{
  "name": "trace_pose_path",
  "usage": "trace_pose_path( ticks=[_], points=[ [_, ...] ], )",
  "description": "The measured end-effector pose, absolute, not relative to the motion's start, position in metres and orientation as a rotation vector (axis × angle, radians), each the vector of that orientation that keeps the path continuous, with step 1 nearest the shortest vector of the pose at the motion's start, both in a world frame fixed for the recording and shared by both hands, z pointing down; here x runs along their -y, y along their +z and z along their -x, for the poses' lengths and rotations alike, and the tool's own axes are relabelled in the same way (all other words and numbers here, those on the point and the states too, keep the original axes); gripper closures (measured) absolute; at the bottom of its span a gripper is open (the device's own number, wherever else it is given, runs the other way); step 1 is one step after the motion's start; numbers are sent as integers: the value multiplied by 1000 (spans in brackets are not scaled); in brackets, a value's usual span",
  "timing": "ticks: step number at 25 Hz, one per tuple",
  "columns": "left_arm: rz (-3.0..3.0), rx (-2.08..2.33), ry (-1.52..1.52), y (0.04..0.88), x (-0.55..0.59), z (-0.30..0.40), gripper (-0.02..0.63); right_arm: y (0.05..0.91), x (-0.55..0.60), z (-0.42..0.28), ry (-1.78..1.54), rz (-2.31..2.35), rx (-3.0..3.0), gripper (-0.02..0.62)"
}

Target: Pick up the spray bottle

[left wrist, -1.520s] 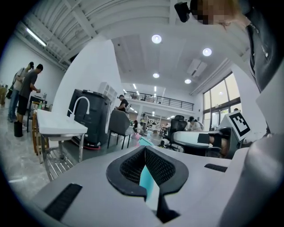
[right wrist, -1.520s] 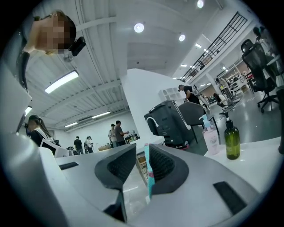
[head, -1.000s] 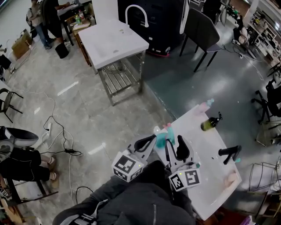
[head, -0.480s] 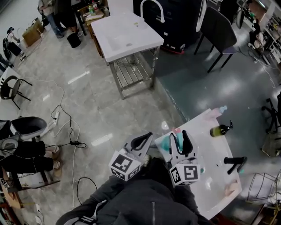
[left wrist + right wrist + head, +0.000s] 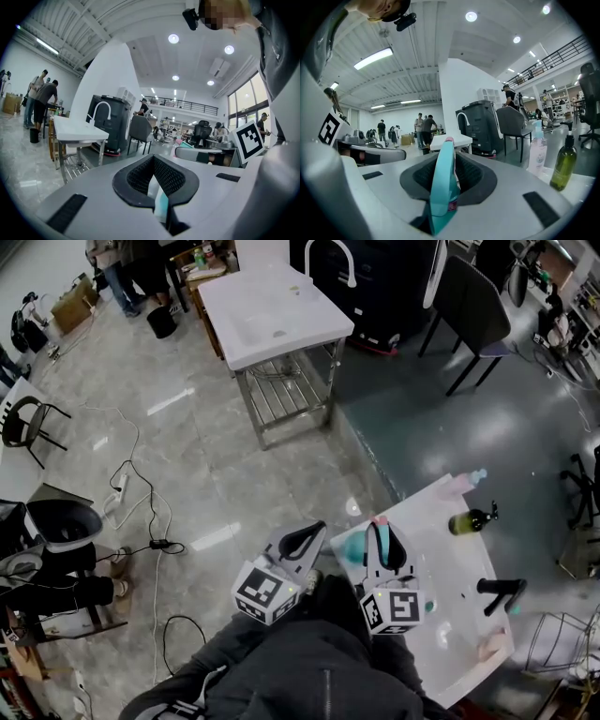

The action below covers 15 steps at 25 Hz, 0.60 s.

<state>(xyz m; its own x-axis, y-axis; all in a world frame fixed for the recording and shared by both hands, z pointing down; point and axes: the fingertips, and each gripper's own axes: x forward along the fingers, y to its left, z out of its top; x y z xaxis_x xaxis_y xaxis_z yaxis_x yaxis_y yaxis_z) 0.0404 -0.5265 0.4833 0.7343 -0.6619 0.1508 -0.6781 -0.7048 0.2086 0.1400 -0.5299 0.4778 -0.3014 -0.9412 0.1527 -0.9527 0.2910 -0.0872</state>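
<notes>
- Nearest, the left gripper hung just left of the table edge with its jaws pressed together on nothing. It was probably kept aside so that it would not crowd the pick.
- Just right of it, the right gripper reached level over the table's near-left corner. Its jaws were closing on the spray bottle, which stood upright between them, and the pads looked to be already against its teal sides. A level, sideways hold suits a tall, narrow bottle.
- The head view showed only a patch of the teal body and the pink top past the jaws. The right gripper view showed the bottle edge-on, filling the gap.
- The left gripper view gave only a teal sliver through its own closed jaws. I judged that to be the same bottle beyond them.
- Farther right on the table, well apart from the pick, stood an olive bottle and a pale bottle.
- Farthest, only the head view showed the whole white sink stand across the floor.
</notes>
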Motion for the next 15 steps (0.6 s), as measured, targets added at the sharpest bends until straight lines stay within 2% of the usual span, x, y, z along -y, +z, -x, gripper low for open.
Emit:
trace_pose_path(
  ticks=[15],
  points=[
    [-2707, 1039, 93, 483, 523, -42, 600, 474, 526, -149, 246, -1871, 2455, 531]
  ],
)
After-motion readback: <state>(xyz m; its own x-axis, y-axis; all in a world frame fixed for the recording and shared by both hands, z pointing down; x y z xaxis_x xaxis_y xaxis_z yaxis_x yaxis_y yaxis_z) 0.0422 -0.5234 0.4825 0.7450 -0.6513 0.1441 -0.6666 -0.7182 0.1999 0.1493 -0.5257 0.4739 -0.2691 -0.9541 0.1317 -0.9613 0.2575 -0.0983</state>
